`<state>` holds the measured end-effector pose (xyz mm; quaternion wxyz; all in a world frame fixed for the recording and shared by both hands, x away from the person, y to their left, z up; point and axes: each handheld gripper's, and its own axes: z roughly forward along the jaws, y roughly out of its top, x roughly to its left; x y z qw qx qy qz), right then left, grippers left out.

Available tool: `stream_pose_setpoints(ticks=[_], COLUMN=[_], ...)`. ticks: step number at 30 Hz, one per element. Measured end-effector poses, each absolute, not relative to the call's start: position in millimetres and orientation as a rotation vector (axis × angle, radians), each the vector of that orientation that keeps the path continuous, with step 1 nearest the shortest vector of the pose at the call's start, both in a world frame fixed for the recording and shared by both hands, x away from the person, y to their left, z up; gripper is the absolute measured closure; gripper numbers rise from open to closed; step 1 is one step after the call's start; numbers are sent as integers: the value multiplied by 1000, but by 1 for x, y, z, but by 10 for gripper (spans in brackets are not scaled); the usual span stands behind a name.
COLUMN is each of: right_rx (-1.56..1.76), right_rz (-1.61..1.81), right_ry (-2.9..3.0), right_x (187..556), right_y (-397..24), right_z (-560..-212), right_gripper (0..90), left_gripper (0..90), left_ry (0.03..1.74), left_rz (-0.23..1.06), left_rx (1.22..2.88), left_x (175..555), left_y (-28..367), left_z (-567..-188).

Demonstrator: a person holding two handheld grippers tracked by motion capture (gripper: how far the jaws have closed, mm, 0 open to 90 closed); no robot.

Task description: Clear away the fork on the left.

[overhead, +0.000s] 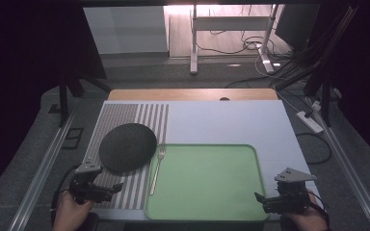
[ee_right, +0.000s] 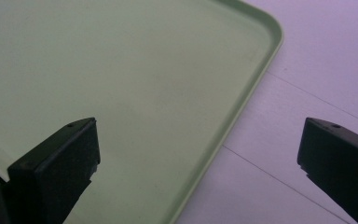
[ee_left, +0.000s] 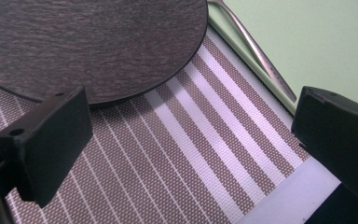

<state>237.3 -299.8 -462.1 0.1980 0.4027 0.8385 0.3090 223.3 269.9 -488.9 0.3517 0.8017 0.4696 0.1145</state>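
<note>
A dark round plate (overhead: 127, 147) lies on a striped placemat (overhead: 125, 118) at the table's left. A silver fork (overhead: 157, 166) rests along the left rim of a light green tray (overhead: 204, 180). My left gripper (overhead: 112, 188) hovers open over the placemat's near end, just below the plate (ee_left: 93, 42), with the fork (ee_left: 256, 51) ahead to its right. My right gripper (overhead: 261, 201) stands open at the tray's near right corner; its jaws straddle the tray's rim (ee_right: 242, 107). Nothing lies between either pair of jaws.
A white board (overhead: 231, 122) covers the wooden table under mat and tray. Beyond the table stand desk legs (overhead: 193, 43) and loose cables (overhead: 270, 57) on the floor. Metal rails (overhead: 43, 168) run along both sides.
</note>
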Motion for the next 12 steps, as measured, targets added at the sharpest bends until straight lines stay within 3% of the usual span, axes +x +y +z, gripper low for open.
stream_pose_setpoints(ticks=[12], right_rx=[1128], right_rz=[862], right_ry=[2345], right_x=[237], right_y=[-300], right_z=[-462], right_gripper=[0], left_gripper=[0], left_ry=[1222], left_rz=[279], left_rx=[2071], left_x=[215], left_y=[278], left_z=[-488])
